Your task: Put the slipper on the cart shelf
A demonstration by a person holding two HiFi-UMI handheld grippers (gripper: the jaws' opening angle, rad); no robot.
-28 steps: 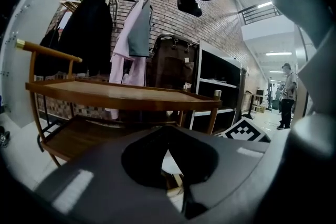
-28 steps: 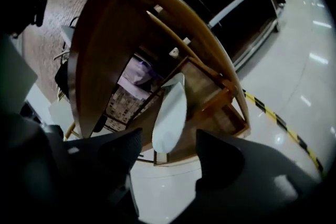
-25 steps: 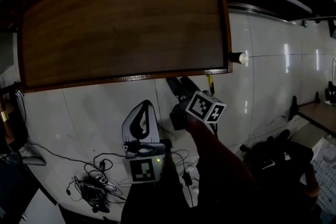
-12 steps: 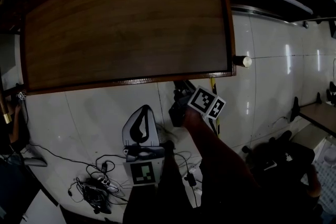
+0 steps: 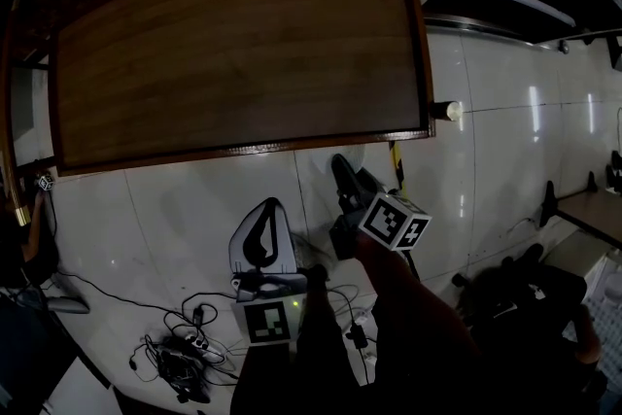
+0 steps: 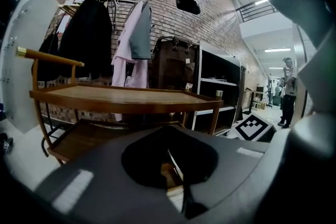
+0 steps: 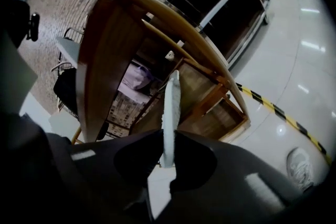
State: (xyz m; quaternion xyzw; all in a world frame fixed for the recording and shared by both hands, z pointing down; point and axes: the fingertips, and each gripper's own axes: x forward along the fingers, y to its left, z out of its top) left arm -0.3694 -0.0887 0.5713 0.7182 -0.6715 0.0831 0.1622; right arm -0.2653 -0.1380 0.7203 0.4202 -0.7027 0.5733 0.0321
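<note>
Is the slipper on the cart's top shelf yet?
No, the slipper is held upright in the left gripper over the white floor, short of the cart's wooden top.

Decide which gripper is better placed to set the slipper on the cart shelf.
Right: the right gripper is closing its jaws on the slipper, facing the cart; the left gripper is shut, empty.

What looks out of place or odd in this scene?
A tangle of cables lies loose on the white floor. The slipper stands on edge between the closing jaws of the right gripper.
</note>
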